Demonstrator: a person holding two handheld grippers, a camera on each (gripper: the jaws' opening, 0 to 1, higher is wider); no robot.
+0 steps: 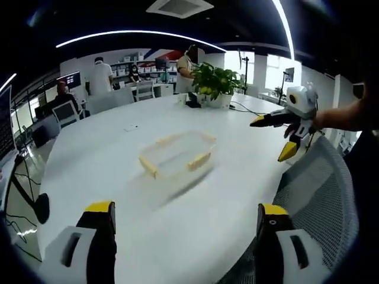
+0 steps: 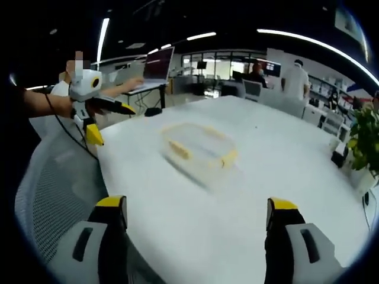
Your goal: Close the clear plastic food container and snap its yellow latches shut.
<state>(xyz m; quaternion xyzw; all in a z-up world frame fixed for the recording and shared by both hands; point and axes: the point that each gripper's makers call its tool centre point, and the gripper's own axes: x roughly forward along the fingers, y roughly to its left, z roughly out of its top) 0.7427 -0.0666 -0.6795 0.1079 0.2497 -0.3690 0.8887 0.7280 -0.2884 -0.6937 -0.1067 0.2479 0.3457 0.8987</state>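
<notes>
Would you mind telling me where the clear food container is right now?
The clear container sits alone mid-table on the white table, ahead of both open grippers; in the left gripper view the potted plant stands beyond it.

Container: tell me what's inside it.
Nothing shows inside the container in either view: through its clear walls, just the white table. Motion blur could hide something small or flat. Yellow latches sit on its sides. Both claws are away from it.

white table (image 1: 148,236), mesh chair (image 1: 323,189), ceiling lights (image 1: 136,34)
</notes>
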